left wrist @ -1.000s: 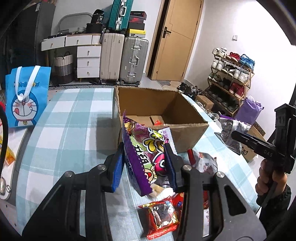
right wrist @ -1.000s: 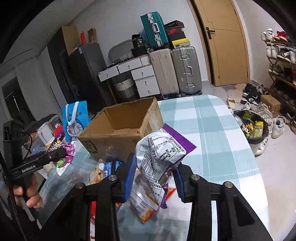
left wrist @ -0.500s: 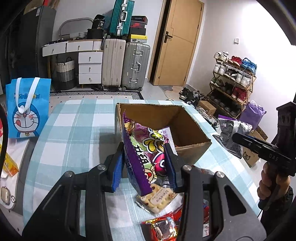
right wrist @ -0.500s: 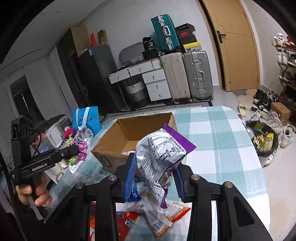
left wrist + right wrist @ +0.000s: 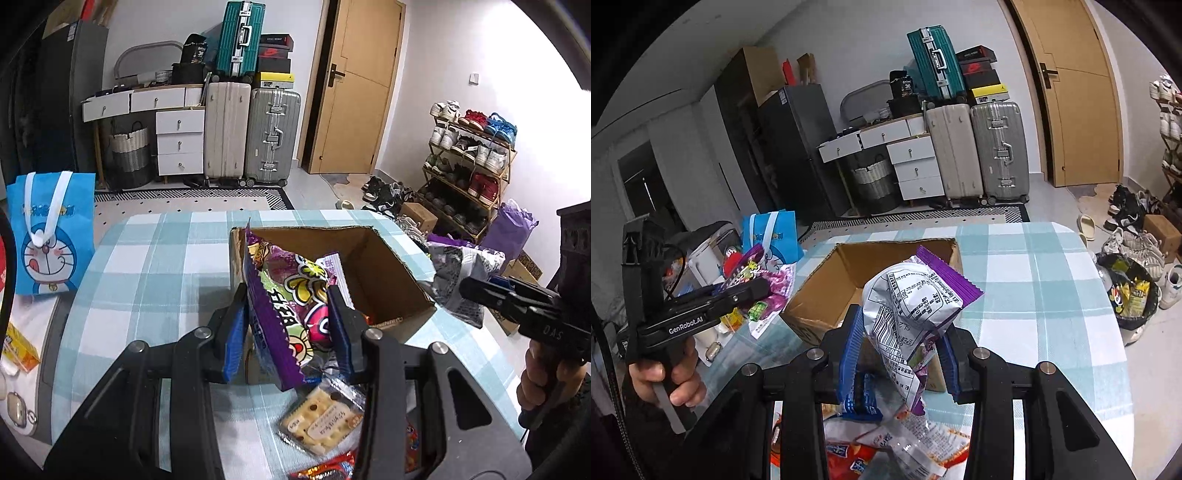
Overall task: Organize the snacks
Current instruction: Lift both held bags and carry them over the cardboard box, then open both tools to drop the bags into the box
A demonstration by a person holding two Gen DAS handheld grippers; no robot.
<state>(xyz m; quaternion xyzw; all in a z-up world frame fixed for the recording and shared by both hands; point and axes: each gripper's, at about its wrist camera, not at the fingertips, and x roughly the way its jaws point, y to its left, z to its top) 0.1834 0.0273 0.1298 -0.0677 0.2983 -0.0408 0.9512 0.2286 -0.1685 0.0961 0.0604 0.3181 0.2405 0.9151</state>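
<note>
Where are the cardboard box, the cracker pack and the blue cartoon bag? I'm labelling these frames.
cardboard box (image 5: 384, 273): left wrist view, inner right wall.
cracker pack (image 5: 321, 417): left wrist view, middle of the clear wrapper.
blue cartoon bag (image 5: 48, 236): left wrist view, front face.

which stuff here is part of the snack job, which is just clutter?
Job: purple bag in left hand-held gripper; silver bag in right hand-held gripper; box; cracker pack.
Clutter: blue tote, suitcases, shoe rack.
</note>
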